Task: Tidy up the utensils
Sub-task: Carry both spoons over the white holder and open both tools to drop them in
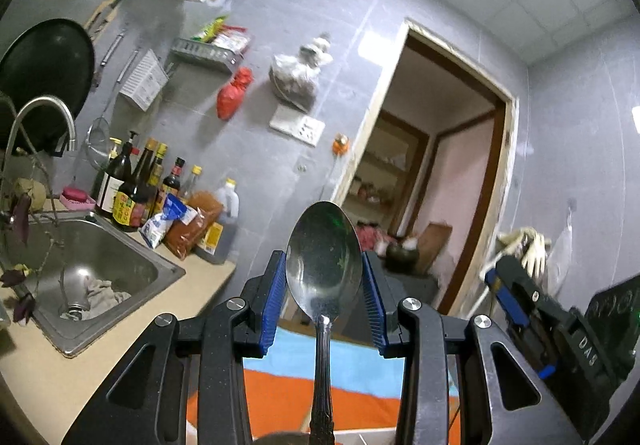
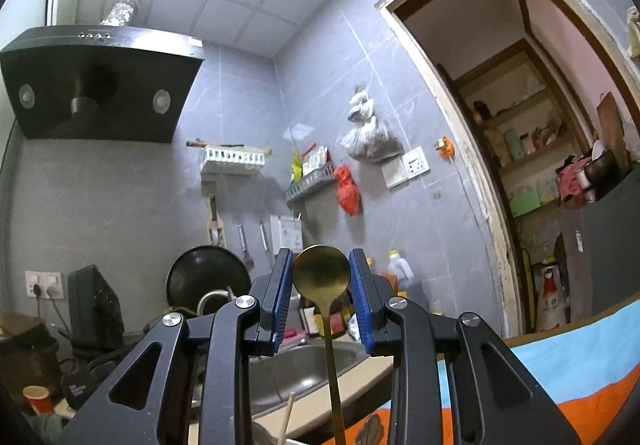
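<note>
Both spoons are up in the air mid-carry, the left gripper (image 1: pixel 324 277) clamped narrowly on a steel spoon (image 1: pixel 323 257) at lower centre, the right gripper (image 2: pixel 320 287) likewise pinching a gold spoon (image 2: pixel 320 275); next, I judge, comes finding their holder.

Steel sink (image 1: pixel 132 257) set in beige bench (image 1: pixel 48 377); crumpled rag (image 1: pixel 105 295) lies in the basin beside the drain. Curved faucet (image 1: pixel 44 107) arches over the sink. Black wok (image 1: pixel 44 77) leans upright behind it. Pink soap dish (image 1: pixel 77 197) at the sink's back edge. Row of sauce bottles (image 1: pixel 132 181) along the grey tiled wall, with a blue-white packet (image 1: pixel 166 219) and a brown jug (image 1: pixel 224 221) just beside. Red bag (image 1: pixel 234 93) and clear plastic bag (image 1: pixel 298 75) hang above a wall socket (image 1: pixel 298 129). Black range hood (image 2: pixel 100 85) mounted high. Open doorway (image 1: pixel 436 173) shows shelves beyond. Orange-and-blue cloth (image 1: pixel 360 385) lies below.
</note>
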